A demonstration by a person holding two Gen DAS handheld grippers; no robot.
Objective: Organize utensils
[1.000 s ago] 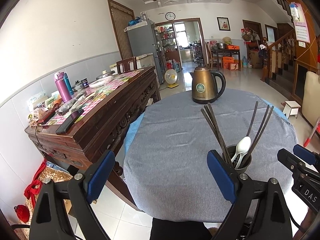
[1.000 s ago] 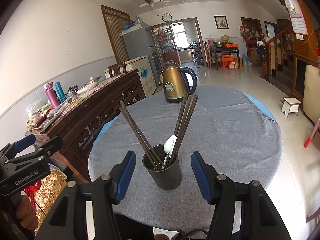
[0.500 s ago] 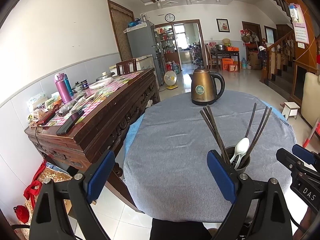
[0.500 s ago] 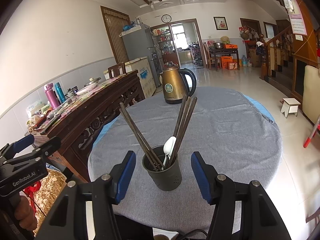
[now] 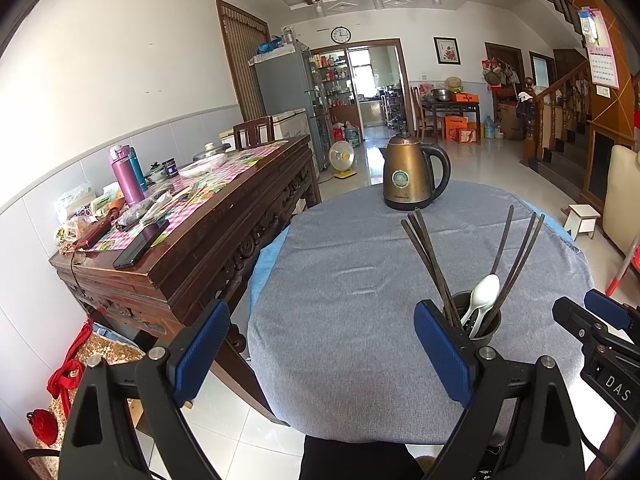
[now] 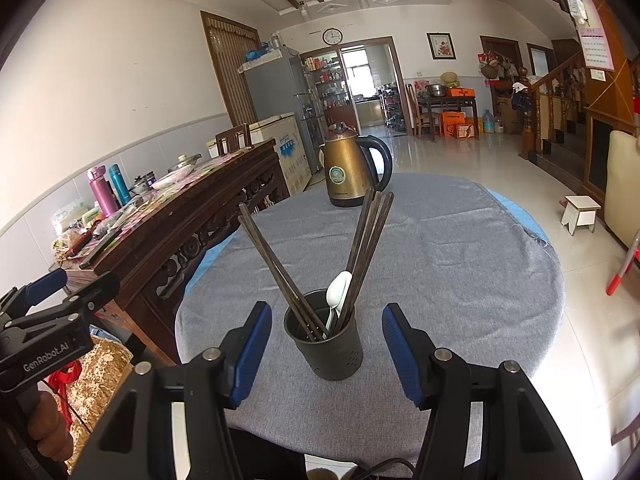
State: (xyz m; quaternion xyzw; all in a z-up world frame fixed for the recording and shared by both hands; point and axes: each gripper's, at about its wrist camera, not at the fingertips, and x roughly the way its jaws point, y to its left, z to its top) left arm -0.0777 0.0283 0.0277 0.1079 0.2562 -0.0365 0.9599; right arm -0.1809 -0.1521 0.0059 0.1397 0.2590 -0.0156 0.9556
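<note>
One utensil cup (image 6: pixel 326 346), one white spoon (image 6: pixel 338 292), about seven dark chopsticks (image 6: pixel 366 240) (hard to tell exactly), one brass kettle (image 6: pixel 348 172), two flasks (image 5: pixel 127 174), two grippers.

- A lived-in family home, open dining and living room.
- Round cloth-covered desk (image 5: pixel 360 280) bearing a kettle (image 5: pixel 412 176).
- Fridge (image 5: pixel 284 80), wall clock (image 5: pixel 341 35), staircase (image 5: pixel 568 120).
- Carved wooden sideboard (image 5: pixel 208 216) cluttered with flasks and dishes.

"GenRobot.AI" in white on the left gripper (image 6: pixel 52 354), seen from the right wrist. "DAS" readable on the right gripper (image 5: pixel 616 390), rest cut off at the frame edge. Kettle (image 6: pixel 348 172) badge too small to read.
</note>
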